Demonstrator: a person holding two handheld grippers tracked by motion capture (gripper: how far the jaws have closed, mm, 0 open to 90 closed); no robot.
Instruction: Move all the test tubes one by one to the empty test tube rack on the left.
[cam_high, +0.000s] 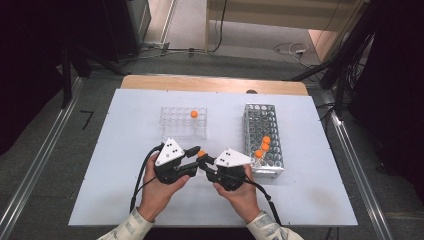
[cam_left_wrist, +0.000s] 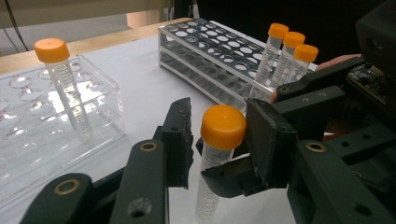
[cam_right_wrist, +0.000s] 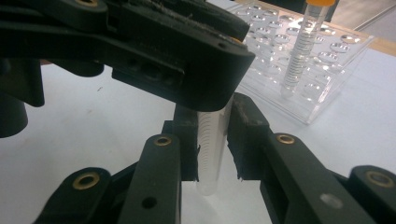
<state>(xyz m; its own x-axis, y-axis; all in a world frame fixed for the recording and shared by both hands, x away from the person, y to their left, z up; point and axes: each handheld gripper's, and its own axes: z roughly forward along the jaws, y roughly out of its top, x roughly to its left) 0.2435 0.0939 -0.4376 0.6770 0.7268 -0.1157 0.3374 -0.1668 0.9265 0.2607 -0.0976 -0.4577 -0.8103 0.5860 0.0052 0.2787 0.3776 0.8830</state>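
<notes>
Handing an orange-capped clear plastic tube (cam_left_wrist: 218, 154) from one gripper to the other

Right gripper (cam_right_wrist: 212, 140) pinches the tube's body, upright above the white table (cam_high: 125, 165); left gripper (cam_left_wrist: 217, 140) brackets the cap, left-hand pad apparently not yet touching; seat both pads before the right lets go; beyond, the clear acrylic rack (cam_high: 183, 121) holds one tube, the metal rack (cam_high: 264, 140) three.
</notes>
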